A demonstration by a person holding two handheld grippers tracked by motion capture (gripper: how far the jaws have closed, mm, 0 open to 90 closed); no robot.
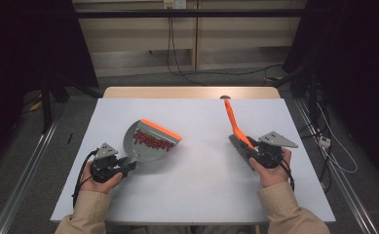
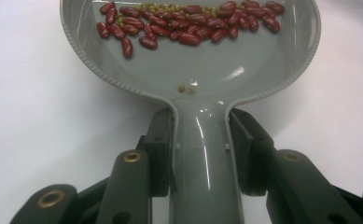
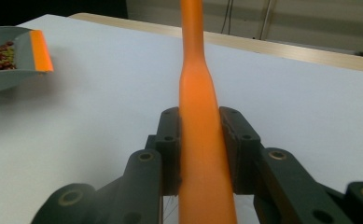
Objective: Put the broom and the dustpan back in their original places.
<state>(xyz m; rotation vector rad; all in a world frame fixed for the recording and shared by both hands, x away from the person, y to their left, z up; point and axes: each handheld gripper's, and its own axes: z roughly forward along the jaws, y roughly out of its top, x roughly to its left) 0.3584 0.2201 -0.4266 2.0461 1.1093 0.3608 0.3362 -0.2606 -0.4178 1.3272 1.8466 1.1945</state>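
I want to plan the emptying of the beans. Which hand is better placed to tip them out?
Left. The left gripper already clamps the dustpan handle, with the beans inside. The right gripper only holds the orange brush.

- High view: fixed above the person's edge of the desk (image 1: 192,195), facing forward and down; takes in the whole top and floor beyond.
- Left gripper view: rides the left tongs (image 2: 200,154), very close, looking along the grey dustpan (image 2: 188,60) onto its beans (image 2: 188,23).
- Right gripper view: rides the right tongs (image 3: 202,149), low, looking along the orange brush handle (image 3: 200,116) across the desk.
- Shared: the dustpan appears in all three views.
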